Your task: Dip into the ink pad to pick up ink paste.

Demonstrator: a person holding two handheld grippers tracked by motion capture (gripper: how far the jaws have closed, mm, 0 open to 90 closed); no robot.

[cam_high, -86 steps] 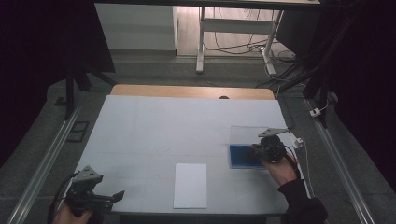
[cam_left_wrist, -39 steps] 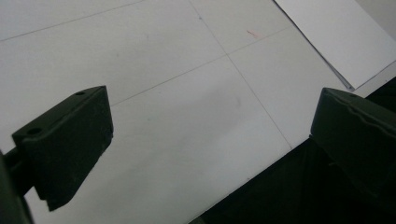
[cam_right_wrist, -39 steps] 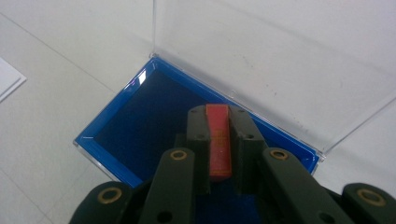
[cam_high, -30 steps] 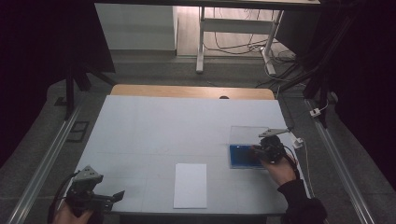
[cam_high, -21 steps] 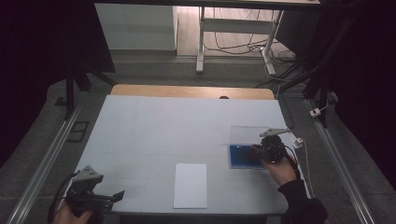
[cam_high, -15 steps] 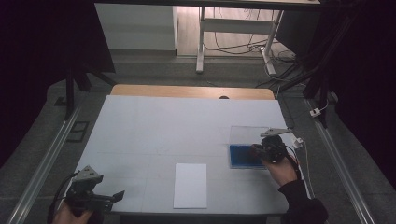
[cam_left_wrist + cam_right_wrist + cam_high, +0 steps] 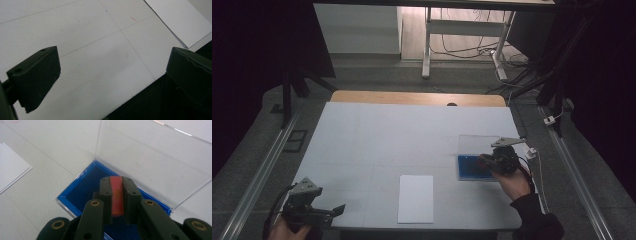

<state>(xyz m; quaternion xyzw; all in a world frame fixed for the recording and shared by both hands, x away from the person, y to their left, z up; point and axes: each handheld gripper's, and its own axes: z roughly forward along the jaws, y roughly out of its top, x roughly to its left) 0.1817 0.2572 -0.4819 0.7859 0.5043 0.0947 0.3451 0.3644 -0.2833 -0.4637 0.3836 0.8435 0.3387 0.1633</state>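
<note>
At the near left corner of the white table (image 7: 377, 135), the left gripper (image 7: 337, 210) rests low in the person's hand, its two black jaws spread wide with nothing between them; in the left gripper view they frame bare tabletop and the table's near edge. A little farther in, near the middle of the near edge, a white sheet of paper (image 7: 416, 198) lies flat, and its corner shows at the upper right of the left gripper view. Beyond that, on the right side of the table, the right gripper (image 7: 117, 185) is clenched on a thin red strip (image 7: 116, 195), which stands on edge between the two pads and pokes out just past their tips. The held strip hangs over the blue tray (image 7: 82, 188) of a shallow box, above its dark blue floor; whether it touches that floor I cannot tell. The box's clear lid (image 7: 150, 157) stands open, tilted back from the far rim of the tray. In the high view the right hand (image 7: 514, 182) sits at the tray's right side. At the far edge, a strip of bare wood (image 7: 417, 98) borders the white surface.
</note>
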